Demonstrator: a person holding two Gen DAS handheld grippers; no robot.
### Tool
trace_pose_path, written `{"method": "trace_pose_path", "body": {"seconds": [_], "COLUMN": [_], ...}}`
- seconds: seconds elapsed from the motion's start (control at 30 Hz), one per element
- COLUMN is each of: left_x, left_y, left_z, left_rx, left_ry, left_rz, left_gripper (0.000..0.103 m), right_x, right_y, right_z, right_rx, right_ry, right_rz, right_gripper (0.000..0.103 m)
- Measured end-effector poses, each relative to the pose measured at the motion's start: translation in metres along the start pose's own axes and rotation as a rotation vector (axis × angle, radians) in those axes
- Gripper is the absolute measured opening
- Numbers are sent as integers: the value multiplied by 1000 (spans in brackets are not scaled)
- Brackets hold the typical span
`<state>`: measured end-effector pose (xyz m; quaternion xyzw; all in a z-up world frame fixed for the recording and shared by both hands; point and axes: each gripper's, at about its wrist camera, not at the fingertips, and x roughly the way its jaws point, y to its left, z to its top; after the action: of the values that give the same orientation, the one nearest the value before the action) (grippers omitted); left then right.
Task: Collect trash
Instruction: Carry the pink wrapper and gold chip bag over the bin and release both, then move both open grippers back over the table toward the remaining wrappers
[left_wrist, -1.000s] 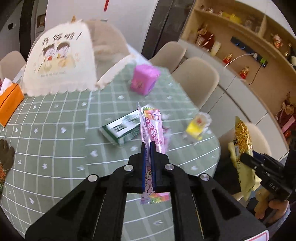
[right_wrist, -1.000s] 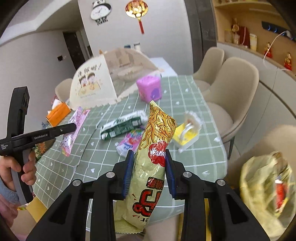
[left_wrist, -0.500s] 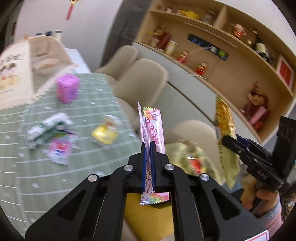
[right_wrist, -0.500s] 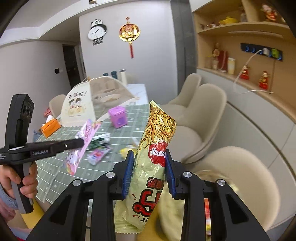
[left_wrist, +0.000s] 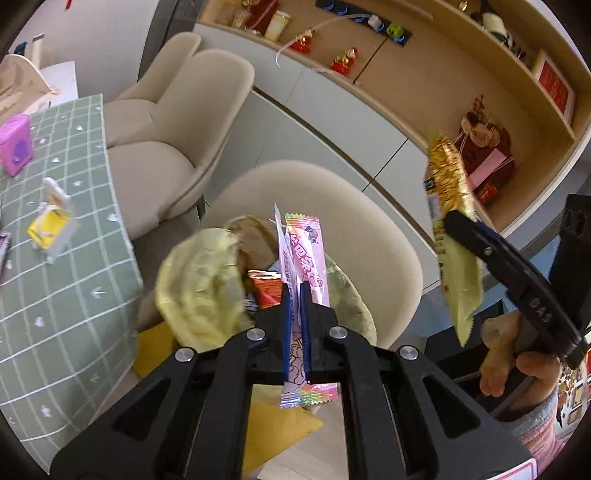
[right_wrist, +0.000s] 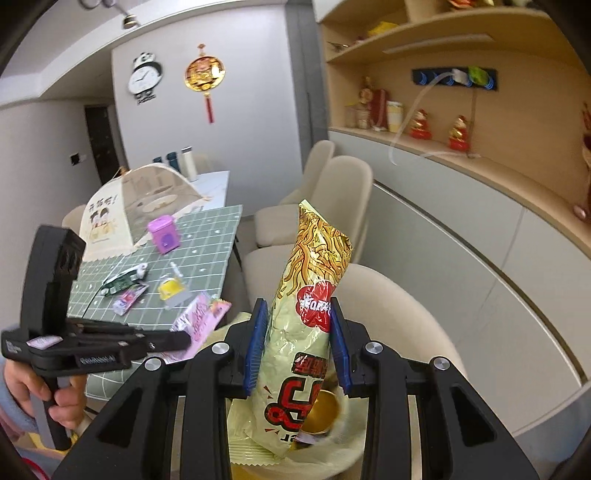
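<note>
The left gripper (left_wrist: 295, 291) has its blue pads pressed together on a pink candy wrapper (left_wrist: 304, 254), which stands up between them with its rainbow-striped lower end hanging out below the fingers. Just beyond that wrapper sits a pale yellow trash bag (left_wrist: 199, 284) with its mouth open on the seat of a beige chair (left_wrist: 373, 240); a red packet (left_wrist: 264, 291) and a brown piece lie inside the bag. The right gripper (right_wrist: 297, 341) pinches a tall noodle snack bag (right_wrist: 314, 306) around its middle, the gold top standing upright above the blue pads and the pale green lower part with red lettering hanging beneath, over the bag's rim (right_wrist: 347, 439). In the left wrist view that same snack bag (left_wrist: 448, 225) hangs at the right, held by the right gripper (left_wrist: 461, 229) in a hand (left_wrist: 517, 362) with a grey cuff. In the right wrist view the left gripper (right_wrist: 184, 338) shows at the left with the pink wrapper (right_wrist: 201, 317) sticking out of its tip, gripped by a hand (right_wrist: 44, 395). Behind lies the table (right_wrist: 221, 236) under a green checked cloth. Near its right edge are a small yellow carton (right_wrist: 170, 288), a green and white box (right_wrist: 123, 282) and a pink and white wrapper (right_wrist: 129, 299) close together, and farther back a purple box (right_wrist: 165, 234) next to a cream mesh food cover (right_wrist: 122, 214). Two more beige chairs stand along the table's right edge, and wooden shelves (right_wrist: 498, 155) with red figurines run along the wall.
</note>
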<state>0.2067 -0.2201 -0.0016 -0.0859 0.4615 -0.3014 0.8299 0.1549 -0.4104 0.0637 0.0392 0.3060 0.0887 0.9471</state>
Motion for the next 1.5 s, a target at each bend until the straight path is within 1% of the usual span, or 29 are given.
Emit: {"method": "trace_pose_path", "body": {"seconds": [0.1,0.2,0.23,0.27,0.33,0.5,0.6,0.73,0.83,0.9,1.0,1.1,1.3,1.47,1.5], "left_x": [21,43,48,51,54,37,19,-3,-21,-30,-42,-51,-67,-81,-85], "left_y": [-9,-17,-19,-20,-18,-5,3,11,17,24,43,61,110,158,169], "left_z": [4,7,8,8,9,9,4,-5,-15,-21,-31,-39,-54,-63,-64], "left_rx": [-9,-1,4,7,3,-29,-29,-21,-3,-6,-42,-71,-134,-153,-158], "left_ry": [33,65,70,72,68,30,2,-19,-38,-46,-40,-45,-41,-64,-67], "left_rz": [-7,-17,-12,-7,18,39,81,139,168,182,196,218,264,307,314], "left_gripper": [4,5,10,20,29,32,32,32,32,32,34,35,35,35,36], "right_x": [-2,0,2,2,8,23,37,67,88,94,102,103,90,84,85], "right_y": [-16,-22,-23,-25,-26,-26,-23,-19,-20,-20,-19,-14,5,43,57], "right_z": [-3,-7,-7,-9,-13,-21,-27,-39,-53,-59,-66,-70,-58,-37,-33], "right_rx": [24,33,34,34,30,37,25,-16,-17,-13,-1,2,4,-8,-11], "right_ry": [-5,3,8,12,22,45,62,123,180,197,227,236,194,157,155], "right_rz": [-5,-2,1,4,14,38,55,49,38,45,52,52,28,39,45], "right_gripper": [31,31,31,31,31,31,31,32,32,33,42,47,47,47,47]}}
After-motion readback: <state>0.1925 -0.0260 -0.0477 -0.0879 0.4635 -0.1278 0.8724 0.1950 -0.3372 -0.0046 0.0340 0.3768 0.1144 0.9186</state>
